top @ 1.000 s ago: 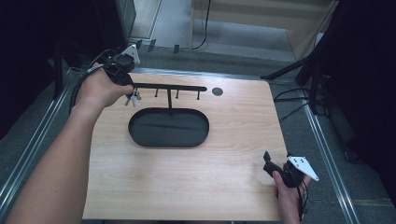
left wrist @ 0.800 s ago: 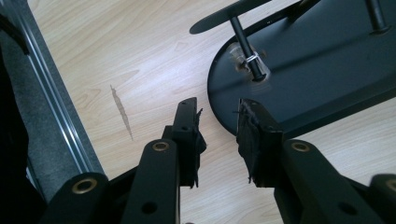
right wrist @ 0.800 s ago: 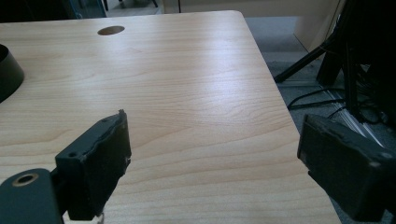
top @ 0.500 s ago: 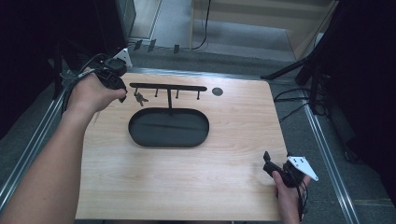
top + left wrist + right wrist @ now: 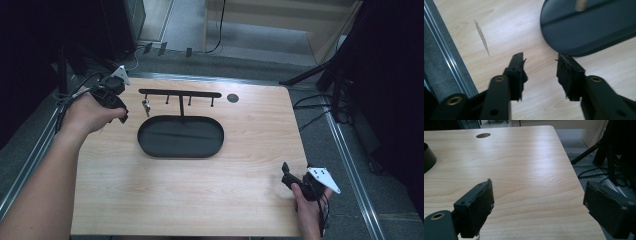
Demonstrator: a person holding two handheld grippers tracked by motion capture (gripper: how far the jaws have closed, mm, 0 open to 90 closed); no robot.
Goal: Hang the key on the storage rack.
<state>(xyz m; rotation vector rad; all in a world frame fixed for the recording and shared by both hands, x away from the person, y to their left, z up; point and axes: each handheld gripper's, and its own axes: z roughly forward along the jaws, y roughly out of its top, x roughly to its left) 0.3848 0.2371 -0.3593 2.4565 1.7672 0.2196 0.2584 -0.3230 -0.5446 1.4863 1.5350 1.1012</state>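
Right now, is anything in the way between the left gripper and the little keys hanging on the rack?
No, nothing visible. The left gripper is open, just left of the keys, which hang from the rack above the black tray. Bare table lies between them.

The tabletop (image 5: 200, 190) is pale wood-grain, smooth with a soft sheen. On it the oval tray (image 5: 181, 137) looks like matt black metal. Beside the tray, the left tongs (image 5: 540, 72) carry rough, frayed black pads (image 5: 566, 75).
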